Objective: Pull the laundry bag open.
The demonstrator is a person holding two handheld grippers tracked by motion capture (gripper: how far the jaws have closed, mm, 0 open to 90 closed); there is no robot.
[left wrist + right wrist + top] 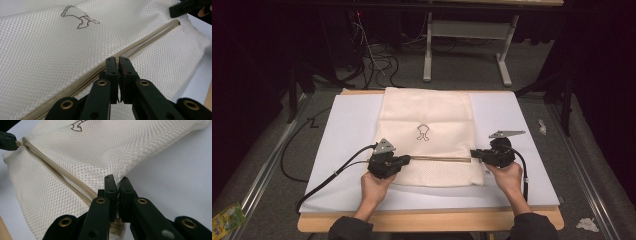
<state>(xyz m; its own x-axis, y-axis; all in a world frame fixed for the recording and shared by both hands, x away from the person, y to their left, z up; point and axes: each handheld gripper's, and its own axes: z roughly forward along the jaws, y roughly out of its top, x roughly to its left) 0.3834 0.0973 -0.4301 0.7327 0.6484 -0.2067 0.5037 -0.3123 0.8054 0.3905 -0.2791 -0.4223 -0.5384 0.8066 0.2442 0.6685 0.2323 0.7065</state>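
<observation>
**Both grippers clamped on the mesh bag's zipper line**

Cream mesh bag (427, 135) lies flat on the white sheet (347, 130) covering the table (432, 220), roughly centred, far edge reaching the table's far side. Small dark outline logo (423, 132) sits mid-bag. Beige zipper (439, 158) runs left to right across the near part of the bag.

Left gripper (408, 158) is at the zipper's left end, jaws pressed together with a bit of the zipper line pinched between them; in the left gripper view the tips (117, 62) meet right on the zipper (140, 43), which is parted into a narrow slit beyond them towards the far end. Left hand (374, 187) holds it from the near side.

Right gripper (473, 153) is at the bag's right edge, at the zipper's other end, jaws closed tight on mesh fabric; the right gripper view shows the cloth bunched and lifted into the tips (116, 182), with the zipper (57, 173) running away towards the other gripper (7, 141). Right hand (507, 175) grips from the near side.

Bag (105, 150) looks pulled taut between the two grippers. Cables trail off each gripper over the sheet.
</observation>
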